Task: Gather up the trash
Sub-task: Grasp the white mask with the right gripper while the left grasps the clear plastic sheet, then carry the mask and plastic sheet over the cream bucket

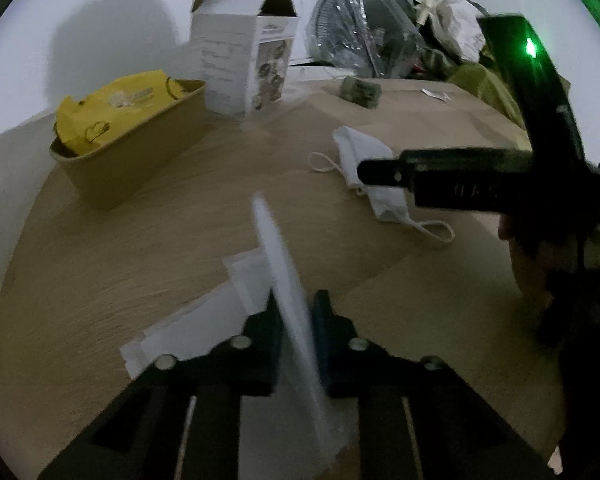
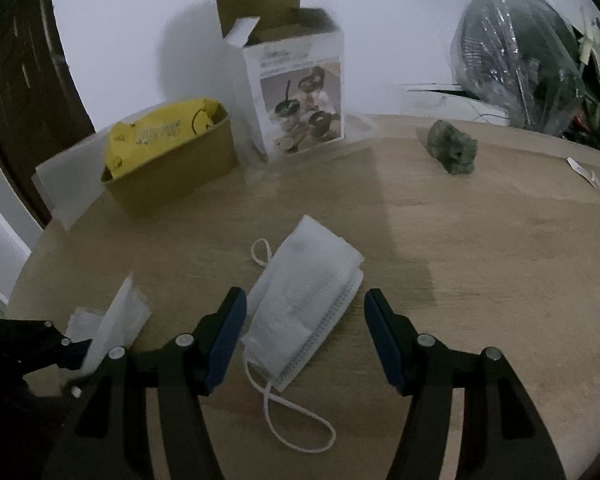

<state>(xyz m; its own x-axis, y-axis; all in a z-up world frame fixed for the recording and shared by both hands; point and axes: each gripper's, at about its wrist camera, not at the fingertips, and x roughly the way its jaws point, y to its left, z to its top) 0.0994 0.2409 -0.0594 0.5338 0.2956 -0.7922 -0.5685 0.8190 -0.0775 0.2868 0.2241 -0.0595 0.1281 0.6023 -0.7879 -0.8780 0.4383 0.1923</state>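
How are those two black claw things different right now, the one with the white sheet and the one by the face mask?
The left gripper is shut on a thin white wrapper, lifted on edge; the right gripper stands open and holds nothing. The left one's fingers press the sheet, while the right one's fingers flank a white face mask lying flat on the wooden table. Both are black with blue pads, angled down at the tabletop.

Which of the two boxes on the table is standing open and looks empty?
The tall white box, flaps up; the low brown box holds a yellow packet.
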